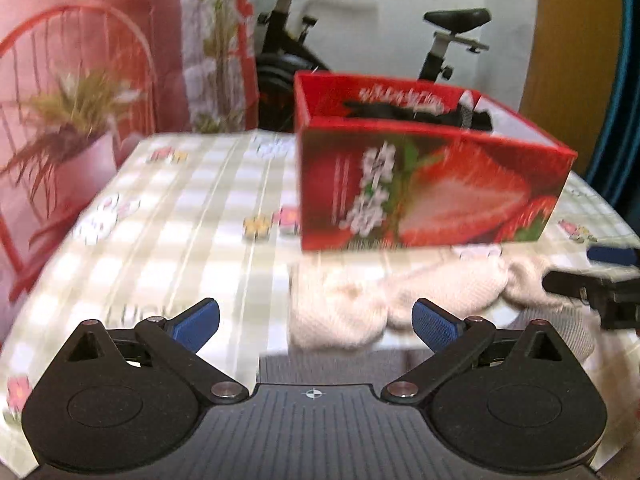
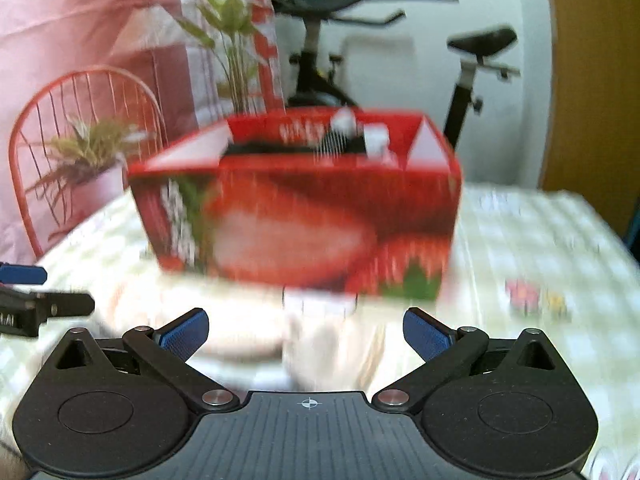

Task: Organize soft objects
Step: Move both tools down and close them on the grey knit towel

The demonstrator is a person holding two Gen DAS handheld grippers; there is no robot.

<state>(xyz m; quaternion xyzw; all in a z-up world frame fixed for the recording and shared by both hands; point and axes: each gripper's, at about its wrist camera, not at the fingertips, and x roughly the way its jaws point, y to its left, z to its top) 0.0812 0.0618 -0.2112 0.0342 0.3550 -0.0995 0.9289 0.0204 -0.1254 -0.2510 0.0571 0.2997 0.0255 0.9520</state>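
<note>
grippers, left [image 1: 316,322] and right [image 2: 306,334], both spread wide, empty, above cream knit [image 1: 360,304] before strawberry box [image 1: 432,188]

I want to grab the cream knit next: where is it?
The cream knit lies on the checked table just in front of the red box, right of centre in the left wrist view.

Bright, even indoor light, soft shadows. Both views motion-blurred: strawberry box [image 2: 296,216] and checked tablecloth [image 1: 180,208] smeared, worst in right wrist view. Gripper bodies at bottom sharp. Fisheye bends edges, dark corners.
</note>
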